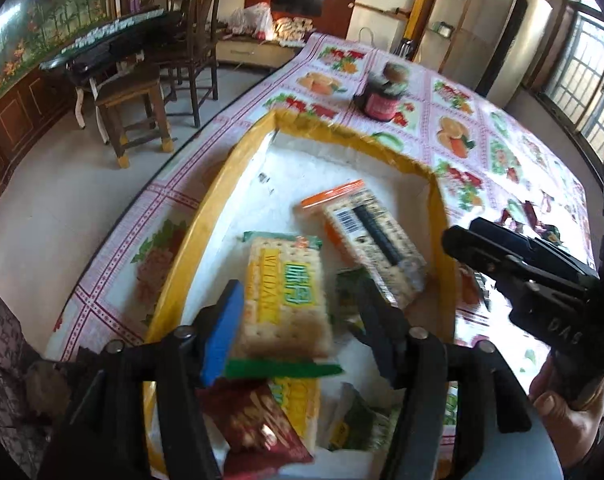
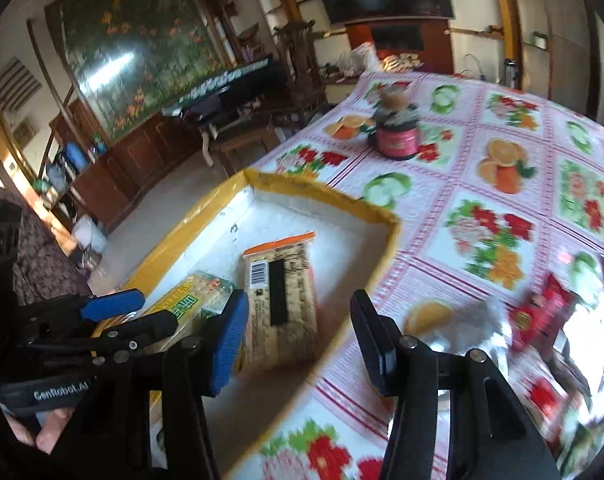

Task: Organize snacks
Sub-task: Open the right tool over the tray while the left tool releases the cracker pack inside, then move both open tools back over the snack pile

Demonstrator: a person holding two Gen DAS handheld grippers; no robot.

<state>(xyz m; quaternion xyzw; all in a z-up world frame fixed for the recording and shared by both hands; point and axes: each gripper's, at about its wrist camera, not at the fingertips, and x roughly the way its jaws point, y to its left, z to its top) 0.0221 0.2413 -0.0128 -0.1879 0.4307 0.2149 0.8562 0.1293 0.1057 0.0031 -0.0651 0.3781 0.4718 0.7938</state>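
Note:
A white box with a yellow taped rim sits on the table and holds snack packs. My left gripper is open above a green-and-yellow cracker pack, not closed on it. An orange-edged cracker pack lies beside it. A red pack and more green packs lie nearer in the box. My right gripper is open and empty over the box's right rim. Red snack packs lie blurred on the table to the right.
A dark jar with a red label stands on the fruit-patterned tablecloth beyond the box. The table's left edge drops to the floor, where a wooden stool and chairs stand.

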